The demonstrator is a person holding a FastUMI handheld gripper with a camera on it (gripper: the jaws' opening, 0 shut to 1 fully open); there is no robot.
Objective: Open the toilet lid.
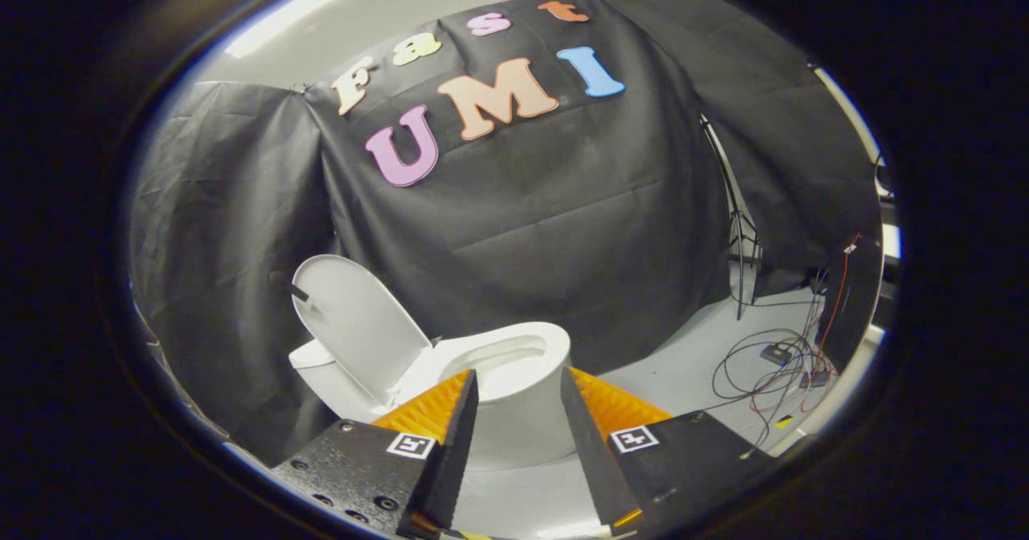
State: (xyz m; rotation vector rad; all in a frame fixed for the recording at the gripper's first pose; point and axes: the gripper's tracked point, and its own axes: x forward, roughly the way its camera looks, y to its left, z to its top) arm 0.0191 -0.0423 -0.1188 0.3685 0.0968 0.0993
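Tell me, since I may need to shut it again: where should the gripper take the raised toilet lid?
Probably the lid's free top edge, approached from the bowl side. It stands upright, hinged at the bottom, and that thin rim would fit between the fingers. The gripper is open, short of the bowl.

A recording booth: black cloth wall, light stand, loose cables on the floor.
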